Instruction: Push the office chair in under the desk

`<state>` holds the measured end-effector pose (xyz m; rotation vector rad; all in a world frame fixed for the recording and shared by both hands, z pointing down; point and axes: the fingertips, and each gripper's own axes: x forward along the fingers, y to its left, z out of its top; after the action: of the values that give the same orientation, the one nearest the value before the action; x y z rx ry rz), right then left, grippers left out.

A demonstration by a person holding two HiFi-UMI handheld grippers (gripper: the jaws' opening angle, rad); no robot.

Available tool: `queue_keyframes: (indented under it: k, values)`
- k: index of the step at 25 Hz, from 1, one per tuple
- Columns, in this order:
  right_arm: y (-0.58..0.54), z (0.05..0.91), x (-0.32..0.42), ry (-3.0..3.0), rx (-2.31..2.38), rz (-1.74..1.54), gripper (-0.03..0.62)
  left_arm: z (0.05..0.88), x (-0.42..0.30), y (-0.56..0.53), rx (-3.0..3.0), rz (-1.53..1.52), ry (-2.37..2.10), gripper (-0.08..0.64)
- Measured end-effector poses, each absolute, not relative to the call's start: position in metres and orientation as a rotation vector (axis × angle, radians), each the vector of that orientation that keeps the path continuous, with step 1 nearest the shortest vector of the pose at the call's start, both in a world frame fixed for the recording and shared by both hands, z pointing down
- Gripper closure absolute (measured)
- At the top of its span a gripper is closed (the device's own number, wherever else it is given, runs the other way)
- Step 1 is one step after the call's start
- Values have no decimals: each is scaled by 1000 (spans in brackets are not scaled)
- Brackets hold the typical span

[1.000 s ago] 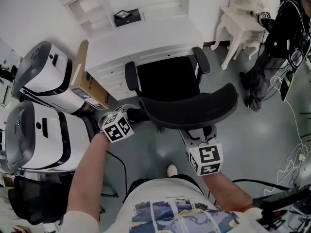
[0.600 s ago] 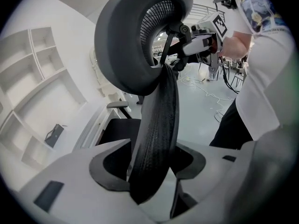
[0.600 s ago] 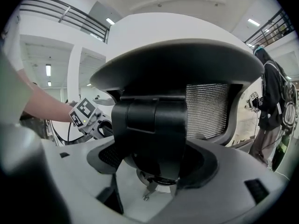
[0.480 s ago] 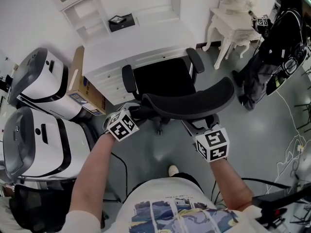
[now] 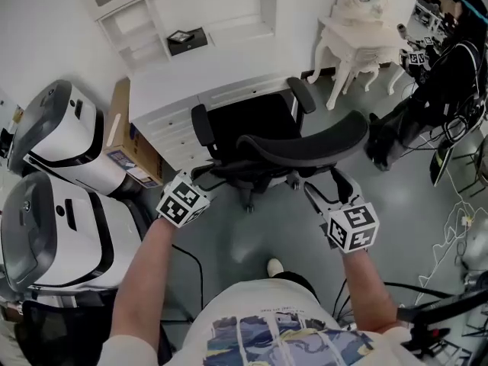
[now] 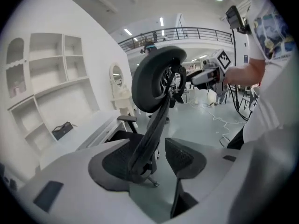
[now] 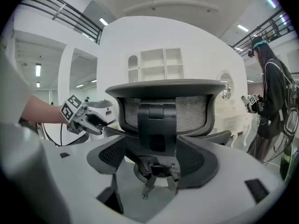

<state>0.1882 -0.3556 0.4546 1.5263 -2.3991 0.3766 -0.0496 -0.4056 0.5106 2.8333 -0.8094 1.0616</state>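
Before pushing, read both claws as released: find the left gripper (image 6: 156, 164) with jaws just opened wider, framing the dark back strut (image 6: 152, 129) of the office chair (image 5: 255, 124) without pressing on it, and find the right gripper (image 7: 152, 164) likewise spread, aimed squarely at the rear of the backrest (image 7: 192, 110) and clamping nothing. Place the left one at the chair's left rear corner, near the armrest (image 5: 202, 124), and the right one just below the backrest's right half. Moving outward, see the seat nosed up to the front of the white desk (image 5: 213, 71), seemingly partly tucked in, with the backrest out over the grey floor (image 5: 229, 242). Expect a fairly heavy thing, rolling easily on casters over that smooth floor yet prone to swivel and to recline. Avoid the mesh panel, soft and likely to give; press against or take hold of the stiff rim or the central strut, low and evenly on both sides, to keep it from turning. Mind the armrests against the desk's edge. Keep clear of the white machines (image 5: 61, 136) and cardboard box (image 5: 122, 139) on the left and the little white table (image 5: 351, 29) on the right.
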Motion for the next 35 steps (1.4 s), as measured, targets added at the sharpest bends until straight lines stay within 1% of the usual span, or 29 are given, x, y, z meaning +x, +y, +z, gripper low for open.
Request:
queue_keyframes:
  k: [7,8,9,11,12,13,15,16,27,35]
  values:
    - [-320,454,176,-2345,1607,389,268,478,-68,-369,2854,833,-813,314]
    - [-314,453,171,-2342,1605,386,308,474,-70,-362,2856,810,-807,319]
    - [-307,453,165,-2341,1599,383,365,470,-71,-355,2858,785,-802,333]
    - [-294,452,154,-2343,1580,383,426,463,-75,-340,2862,725,-803,361]
    - [-286,453,147,-2347,1568,389,489,460,-77,-333,2864,695,-803,397]
    - [-278,453,140,-2353,1553,397,515,457,-78,-324,2866,667,-802,425]
    - [-262,454,127,-2362,1518,404,546,453,-82,-307,2866,627,-792,462]
    - [-253,455,121,-2365,1498,407,552,452,-83,-298,2862,614,-783,479]
    - [-173,462,71,-2371,1441,437,565,446,-116,-201,2856,575,-693,543]
    - [-123,465,18,-2424,1349,432,566,437,-143,-128,2841,521,-655,546]
